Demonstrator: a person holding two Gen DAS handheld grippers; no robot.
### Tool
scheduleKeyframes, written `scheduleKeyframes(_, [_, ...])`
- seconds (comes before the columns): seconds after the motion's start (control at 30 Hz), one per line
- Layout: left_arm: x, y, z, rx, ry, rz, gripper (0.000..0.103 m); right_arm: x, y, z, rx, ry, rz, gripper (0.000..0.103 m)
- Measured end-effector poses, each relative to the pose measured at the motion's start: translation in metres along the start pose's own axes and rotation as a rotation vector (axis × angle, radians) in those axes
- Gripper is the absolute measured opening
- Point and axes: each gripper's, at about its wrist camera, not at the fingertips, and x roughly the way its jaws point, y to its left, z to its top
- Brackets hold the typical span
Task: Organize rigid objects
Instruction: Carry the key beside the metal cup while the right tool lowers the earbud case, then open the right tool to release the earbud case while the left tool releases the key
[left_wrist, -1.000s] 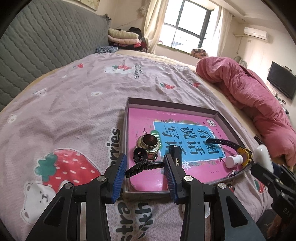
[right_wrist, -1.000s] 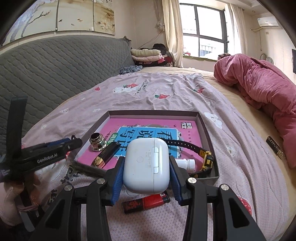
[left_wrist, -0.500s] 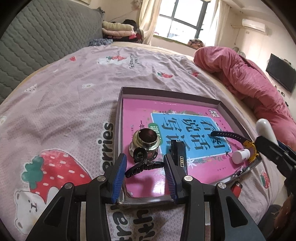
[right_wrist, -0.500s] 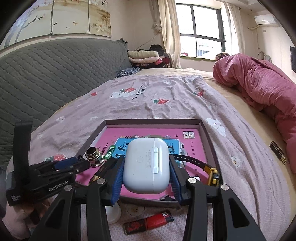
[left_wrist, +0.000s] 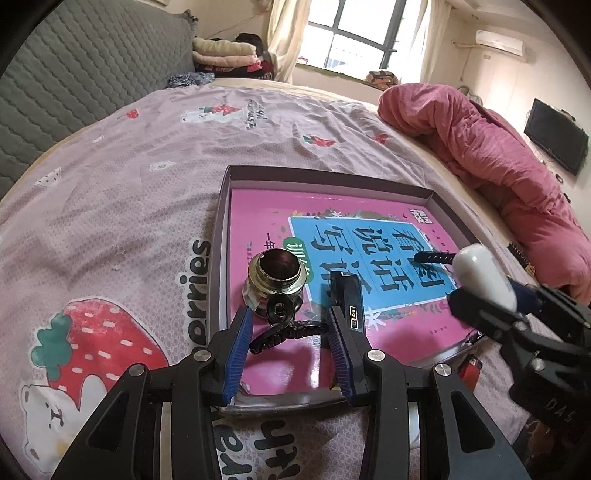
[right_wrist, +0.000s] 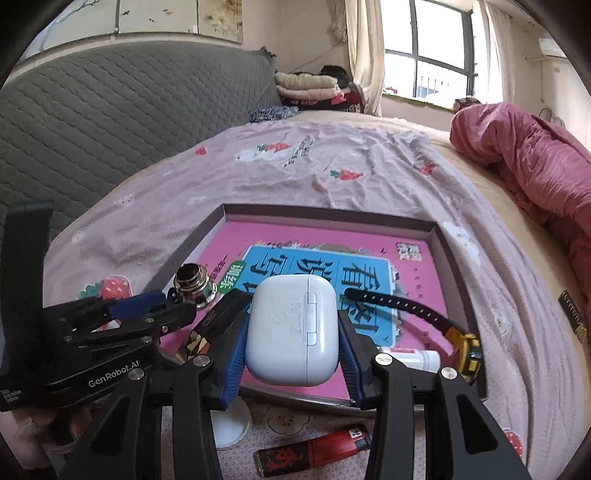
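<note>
The bed sheet (left_wrist: 122, 206), lilac with strawberry and bear prints, covers most of both views, and a pink quilt (left_wrist: 491, 155) lies bunched along its right side. Your shallow box tray (left_wrist: 221, 236) sits on the sheet directly ahead of both grippers, and a pink book (left_wrist: 369, 229) with a blue title panel lines its floor. Your left gripper (left_wrist: 290, 332) hangs over the tray's near left corner with its blue pads closed on a black hair clip (left_wrist: 286, 326), which spans the gap between them. Your right gripper (right_wrist: 291, 334) is over the tray's near edge, its jaws clamped on the sides of a white earbud case (right_wrist: 291, 328), held hinge side up and clear of the book. Inside the tray, a black watch strap (right_wrist: 399, 304) runs to a yellow watch body at the near right corner, with a small white bottle (right_wrist: 413, 358) just beside it. A metal threaded fitting (left_wrist: 275, 277) stands upright on the book near the left wall, just beyond the hair clip. A dark rectangular lighter (left_wrist: 347, 297) lies beside the left gripper's right finger. On the sheet outside the tray's near edge lie a red lighter (right_wrist: 314, 448) and a white round lid (right_wrist: 231, 424).
</note>
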Motion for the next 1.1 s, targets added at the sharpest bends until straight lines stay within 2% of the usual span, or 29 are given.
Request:
scheduleKeyframes(0.4, [0.005,-0.003,0.004,0.024,0.020,0.027,0.042,0.024,0.003,0.001,-0.004,0.112,0.015,0.045])
scheduleKeyframes(0.67, [0.008,-0.010,0.006,0.102,0.050,0.059,0.042,0.037,0.007,0.001,-0.037,0.184,0.005,0.045])
scheduleKeyframes(0.83, [0.016,-0.018,0.006,0.150,0.085,0.053,0.042,0.043,0.001,0.004,-0.022,0.211,-0.005,0.045])
scheduleKeyframes(1.1, [0.019,-0.018,0.004,0.131,0.108,0.006,0.042,0.048,-0.002,0.004,-0.021,0.241,-0.007,0.045])
